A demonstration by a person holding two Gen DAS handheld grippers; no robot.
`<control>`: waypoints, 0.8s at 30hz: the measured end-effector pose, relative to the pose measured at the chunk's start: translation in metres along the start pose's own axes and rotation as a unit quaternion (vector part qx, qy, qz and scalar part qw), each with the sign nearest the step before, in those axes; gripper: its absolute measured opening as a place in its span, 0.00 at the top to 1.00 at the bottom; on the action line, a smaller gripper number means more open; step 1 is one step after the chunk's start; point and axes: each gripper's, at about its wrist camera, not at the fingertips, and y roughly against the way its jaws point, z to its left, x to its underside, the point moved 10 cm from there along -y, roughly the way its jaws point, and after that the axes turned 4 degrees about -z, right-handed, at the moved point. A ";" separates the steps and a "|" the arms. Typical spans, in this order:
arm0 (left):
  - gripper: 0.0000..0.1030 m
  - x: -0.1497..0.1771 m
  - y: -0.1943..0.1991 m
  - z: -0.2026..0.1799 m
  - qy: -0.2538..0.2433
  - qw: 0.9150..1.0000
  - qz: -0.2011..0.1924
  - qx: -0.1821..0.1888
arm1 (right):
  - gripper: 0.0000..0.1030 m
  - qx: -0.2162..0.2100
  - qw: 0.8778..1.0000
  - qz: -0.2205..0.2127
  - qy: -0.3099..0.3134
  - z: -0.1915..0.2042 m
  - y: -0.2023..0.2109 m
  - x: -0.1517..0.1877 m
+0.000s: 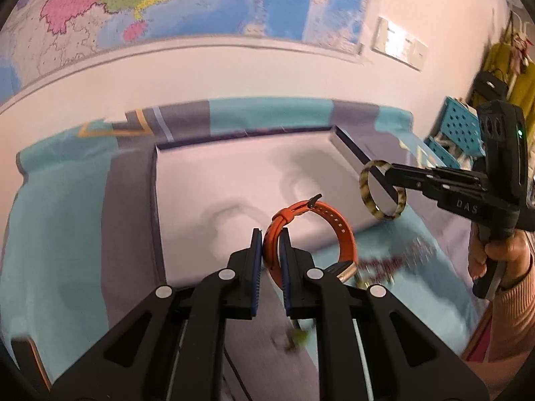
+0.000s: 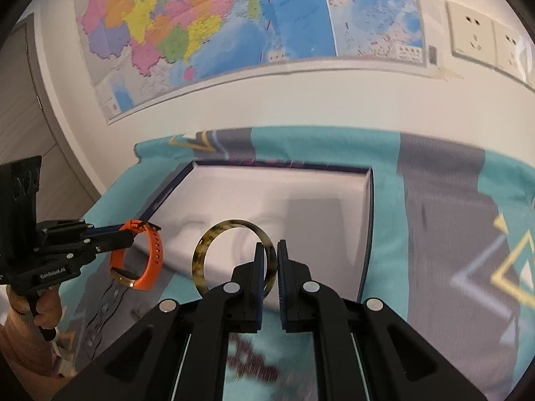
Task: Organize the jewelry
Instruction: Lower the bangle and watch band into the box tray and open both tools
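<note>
My left gripper [image 1: 270, 241] is shut on the strap of an orange watch [image 1: 329, 224] and holds it in the air over the near edge of a shallow box [image 1: 160, 207] with a white moulded inside. My right gripper [image 2: 271, 254] is shut on a tortoiseshell bangle [image 2: 200, 254] and holds it above the box's [image 2: 366, 234] near edge. Each gripper shows in the other's view: the right one [image 1: 389, 173] with the bangle [image 1: 366, 185] at the right, the left one [image 2: 128, 234] with the watch [image 2: 153, 257] at the left.
The box lies on a teal and grey patterned cloth [image 1: 60, 220] against a white wall with a map [image 2: 207, 23]. Small dark and green items [image 1: 296, 336] lie on the cloth near me. Blue perforated baskets [image 1: 458, 130] stand at the right.
</note>
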 end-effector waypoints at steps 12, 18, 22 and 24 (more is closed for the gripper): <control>0.89 -0.048 -0.086 0.031 0.013 0.999 0.035 -0.026 | 0.94 0.034 0.998 0.035 -0.035 -0.036 -0.087 -0.045; 0.89 -0.051 -0.119 0.040 0.012 0.997 0.063 -0.036 | 0.94 0.052 0.995 0.070 -0.048 -0.047 -0.118 -0.042; 0.89 -0.051 -0.131 0.045 0.013 0.996 0.075 -0.041 | 0.94 0.062 0.993 0.083 -0.054 -0.050 -0.131 -0.042; 0.89 -0.052 -0.136 0.047 0.015 0.996 0.079 -0.042 | 0.94 0.063 0.992 0.089 -0.057 -0.050 -0.135 -0.042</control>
